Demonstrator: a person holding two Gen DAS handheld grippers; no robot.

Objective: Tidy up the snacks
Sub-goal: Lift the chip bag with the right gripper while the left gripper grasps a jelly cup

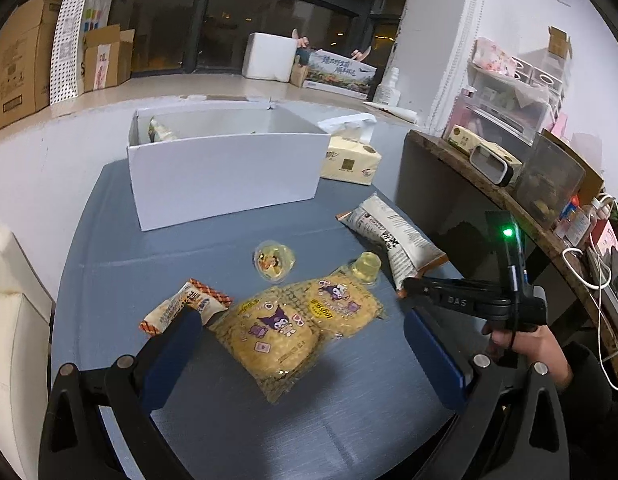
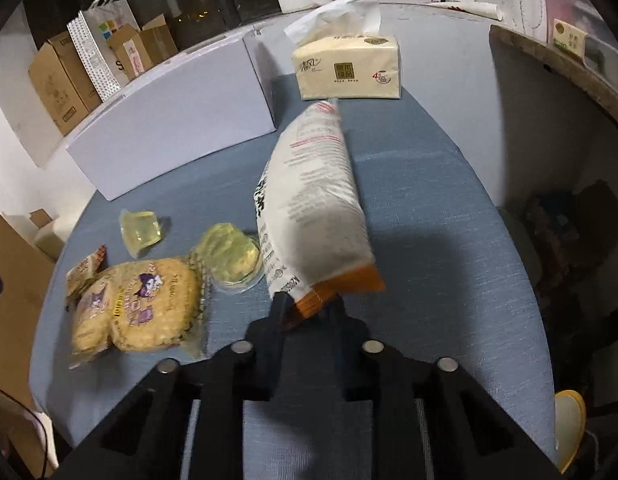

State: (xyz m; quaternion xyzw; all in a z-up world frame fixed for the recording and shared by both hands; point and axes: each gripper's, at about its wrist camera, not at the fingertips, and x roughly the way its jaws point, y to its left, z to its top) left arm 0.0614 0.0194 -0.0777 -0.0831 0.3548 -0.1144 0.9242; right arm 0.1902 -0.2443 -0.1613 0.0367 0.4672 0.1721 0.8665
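A: Blue-grey cloth covers the table [image 1: 245,432]. From nine o'clock in the left wrist view, what lies on it?

B: At about eight o'clock the left gripper [image 1: 305,344] hangs low with its jaws spread wide, nothing between them. Its left finger [image 1: 169,356] sits just in front of a small orange-ended wrapper [image 1: 181,304]. Towards the centre lie two yellow packs [image 1: 293,328] with purple cartoon prints, overlapping. At twelve o'clock from them a jelly cup [image 1: 273,261] lies alone; a second cup [image 1: 365,267] touches the right pack.

A: And the white box [image 1: 225,176]?

B: It stands open at twelve o'clock, far side of the table, with one packet [image 1: 161,131] inside its left corner. A tissue pack [image 1: 349,158] sits just beside its right end.

A: Further right?

B: A long white bag [image 2: 313,204] with orange ends lies at about two o'clock. The right gripper [image 2: 309,308] has its jaws pinching the bag's near orange seam; the bag's far end points towards the tissues. A person's hand [image 1: 529,344] holds that gripper at three o'clock.

A: Is the bag off the table?

B: I cannot tell.
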